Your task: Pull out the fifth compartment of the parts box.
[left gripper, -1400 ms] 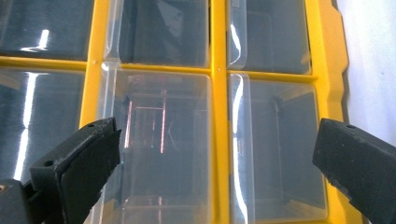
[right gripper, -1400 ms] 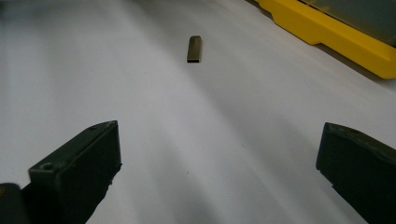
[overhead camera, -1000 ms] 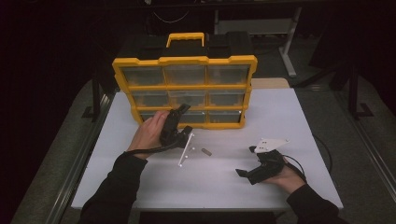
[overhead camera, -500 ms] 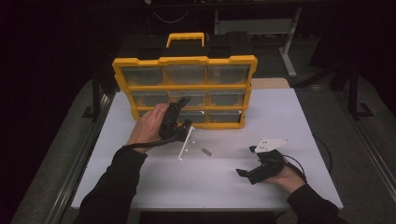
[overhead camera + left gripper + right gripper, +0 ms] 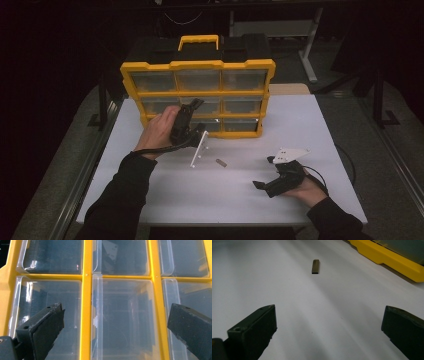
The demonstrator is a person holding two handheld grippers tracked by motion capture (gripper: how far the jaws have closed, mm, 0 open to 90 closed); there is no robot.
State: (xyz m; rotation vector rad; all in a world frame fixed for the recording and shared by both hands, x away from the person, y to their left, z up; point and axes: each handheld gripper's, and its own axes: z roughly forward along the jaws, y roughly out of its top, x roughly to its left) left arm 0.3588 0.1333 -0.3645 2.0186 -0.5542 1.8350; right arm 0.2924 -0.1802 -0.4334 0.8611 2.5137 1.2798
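Left claw (image 5: 110, 322) wide open, empty, squared up on the middle clear drawer (image 5: 122, 320) of the yellow organizer (image 5: 197, 97). We centre on its front lip, then pinch. Right claw (image 5: 327, 325) open, idle on tabletop (image 5: 240, 195).

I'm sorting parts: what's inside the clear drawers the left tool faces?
The middle drawer in front of the left tool looks empty. The one above shows a pale plate with holes, perhaps a reflection. Glare hides the corners.
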